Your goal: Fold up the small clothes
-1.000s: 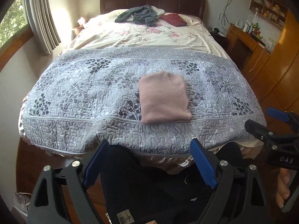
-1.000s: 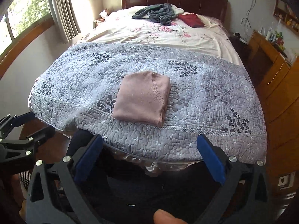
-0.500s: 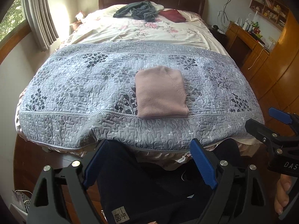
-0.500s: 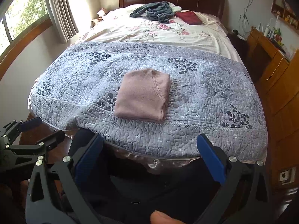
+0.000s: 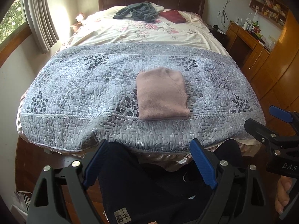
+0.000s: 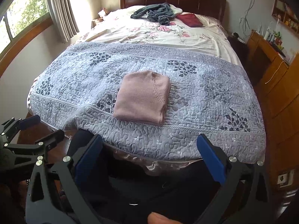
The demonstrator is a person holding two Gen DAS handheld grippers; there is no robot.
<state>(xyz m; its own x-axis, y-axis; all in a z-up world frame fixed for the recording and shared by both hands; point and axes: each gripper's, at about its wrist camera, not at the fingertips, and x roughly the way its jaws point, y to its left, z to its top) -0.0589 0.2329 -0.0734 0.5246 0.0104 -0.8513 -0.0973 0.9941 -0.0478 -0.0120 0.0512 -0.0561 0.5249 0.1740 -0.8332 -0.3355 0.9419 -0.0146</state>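
Your left tongs [image 5: 149, 162] and right tongs [image 6: 149, 158] gape wide, empty, short of the folded pink sweater [image 5: 161, 93] on the bed [image 5: 74, 85]. Only your right view shows the wall socket [image 6: 283, 177] past the bed's corner.

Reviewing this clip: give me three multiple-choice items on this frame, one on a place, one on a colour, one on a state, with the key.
1. Where does the folded garment lie?
A. on the grey quilt, near the foot edge
B. by the headboard
C. on the floor

2. Its colour?
A. dark green
B. pink
C. white

3. How are the left tongs and right tongs?
A. both shut on cloth
B. one holds the garment
C. both open, holding nothing

Key: A, it rests on the quilt; B, dusty pink knit; C, blue pads spread apart, short of the bed.
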